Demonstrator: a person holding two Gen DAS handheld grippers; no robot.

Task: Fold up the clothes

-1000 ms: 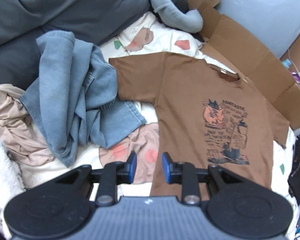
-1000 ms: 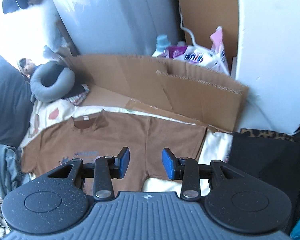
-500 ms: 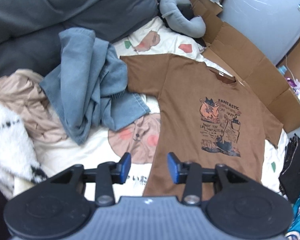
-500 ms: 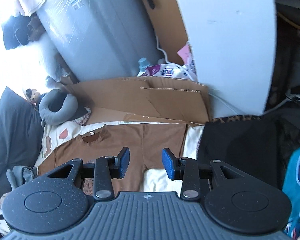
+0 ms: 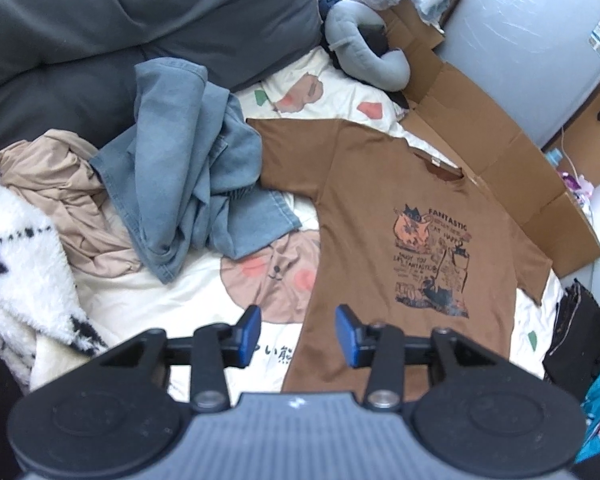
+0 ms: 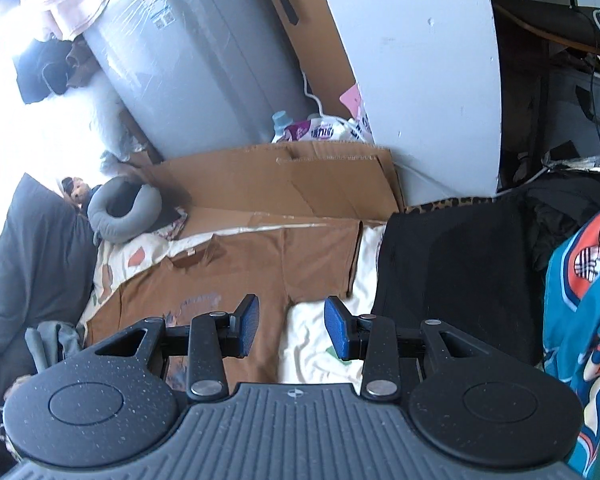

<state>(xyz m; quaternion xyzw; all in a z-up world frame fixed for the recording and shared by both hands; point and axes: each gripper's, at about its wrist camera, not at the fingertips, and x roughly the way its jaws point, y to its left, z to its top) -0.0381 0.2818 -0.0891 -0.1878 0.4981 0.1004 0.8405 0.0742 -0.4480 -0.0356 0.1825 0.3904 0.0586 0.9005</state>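
A brown T-shirt (image 5: pixel 380 208) with an orange and black cat print lies flat, front up, on a cream patterned bedsheet (image 5: pixel 148 292). My left gripper (image 5: pixel 298 334) hangs open above the shirt's lower left hem, holding nothing. In the right wrist view the same brown T-shirt (image 6: pixel 260 268) shows its right sleeve and collar. My right gripper (image 6: pixel 292 328) is open and empty, raised over the shirt's right side and the bedsheet (image 6: pixel 320 344).
A blue denim garment (image 5: pixel 184 184), a beige garment (image 5: pixel 60 188) and a white fluffy blanket (image 5: pixel 16 264) pile up at left. Grey pillows (image 5: pixel 140 12), a neck pillow (image 5: pixel 360 52), cardboard (image 5: pixel 492 136) and a black garment (image 6: pixel 460 264) ring the bed.
Both grippers have pulled back and risen, so more of the bed and room shows. The left gripper's jaws have widened. The shirt has not moved.
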